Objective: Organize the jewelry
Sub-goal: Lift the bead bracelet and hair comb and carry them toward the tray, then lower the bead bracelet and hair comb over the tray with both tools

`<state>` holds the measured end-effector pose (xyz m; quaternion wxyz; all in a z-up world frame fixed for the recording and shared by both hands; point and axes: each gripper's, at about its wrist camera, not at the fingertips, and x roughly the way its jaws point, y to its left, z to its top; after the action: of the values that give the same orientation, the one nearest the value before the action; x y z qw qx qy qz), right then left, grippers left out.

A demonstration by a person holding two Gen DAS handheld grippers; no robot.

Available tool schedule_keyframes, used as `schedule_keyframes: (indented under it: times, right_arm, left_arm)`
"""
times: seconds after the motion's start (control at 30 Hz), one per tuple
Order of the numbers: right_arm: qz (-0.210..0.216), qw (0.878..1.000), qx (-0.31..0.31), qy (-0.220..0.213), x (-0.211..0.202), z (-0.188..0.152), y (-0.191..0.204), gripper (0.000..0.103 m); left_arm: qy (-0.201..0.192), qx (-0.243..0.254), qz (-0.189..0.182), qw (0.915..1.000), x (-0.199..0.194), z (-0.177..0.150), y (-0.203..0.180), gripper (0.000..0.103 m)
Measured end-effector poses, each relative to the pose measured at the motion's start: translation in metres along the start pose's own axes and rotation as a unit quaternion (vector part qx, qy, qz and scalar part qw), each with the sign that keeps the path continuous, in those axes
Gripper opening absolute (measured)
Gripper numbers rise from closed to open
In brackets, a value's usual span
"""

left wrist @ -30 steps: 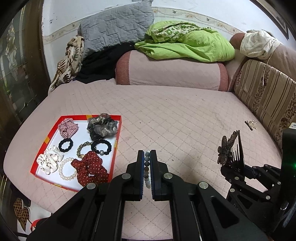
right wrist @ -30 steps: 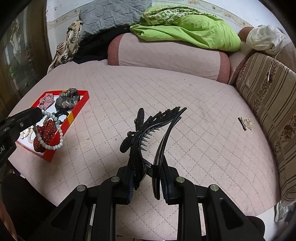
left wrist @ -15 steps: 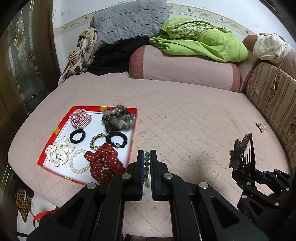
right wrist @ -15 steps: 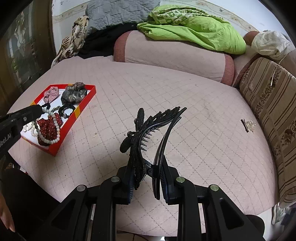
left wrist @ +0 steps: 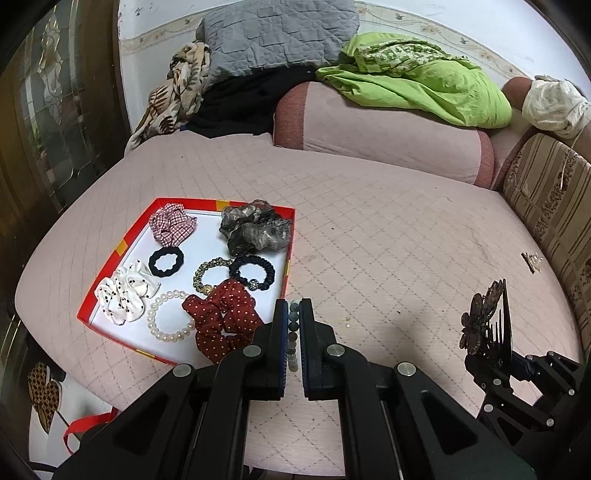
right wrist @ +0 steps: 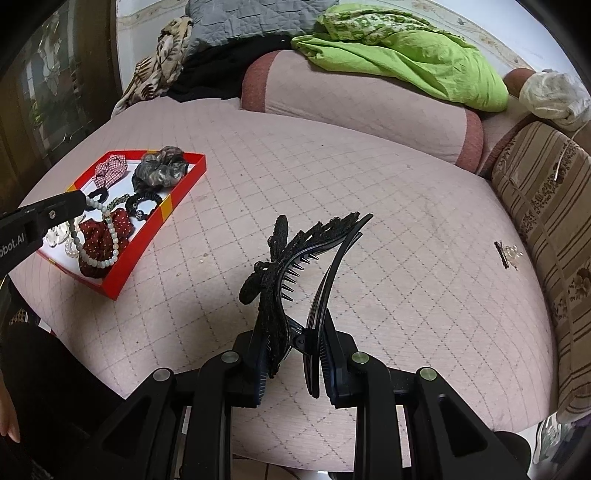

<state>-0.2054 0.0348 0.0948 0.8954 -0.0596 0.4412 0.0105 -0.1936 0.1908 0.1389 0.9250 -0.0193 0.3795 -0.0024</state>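
Note:
My left gripper is shut on a grey-green bead bracelet, just right of the red tray's rim. In the right wrist view that bead bracelet dangles from the left gripper above the red tray. The tray holds several scrunchies, a pearl bracelet and hair ties. My right gripper is shut on a black butterfly hair clip, squeezed so its toothed halves gape, above the pink quilted bed. The same hair clip and right gripper show at the left view's right edge.
A small hair pin lies on the bed near the striped brown cushion. A pink bolster, green bedding and a grey quilted pillow are piled at the back. The bed's front edge runs just below both grippers.
Both grippers have moved left toward the red tray, which now sits nearer the middle of each view. The bead bracelet now hangs above the tray's near corner. Neither grip has changed.

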Motion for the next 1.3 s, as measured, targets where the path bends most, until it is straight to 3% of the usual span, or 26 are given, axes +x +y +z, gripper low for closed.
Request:
schedule_keyframes:
  times: [0.7, 1.3]
  right_arm:
    - [0.014, 0.999, -0.03, 0.015, 0.013, 0.004, 0.027, 0.026]
    - [0.026, 0.997, -0.073, -0.001, 0.01, 0.034, 0.062, 0.026]
  left_arm:
    - [0.011, -0.027, 0.009, 0.9995, 0.011, 0.001, 0.03, 0.005]
    - [0.005, -0.055, 0.032, 0.998, 0.01, 0.008, 0.06, 0.005]
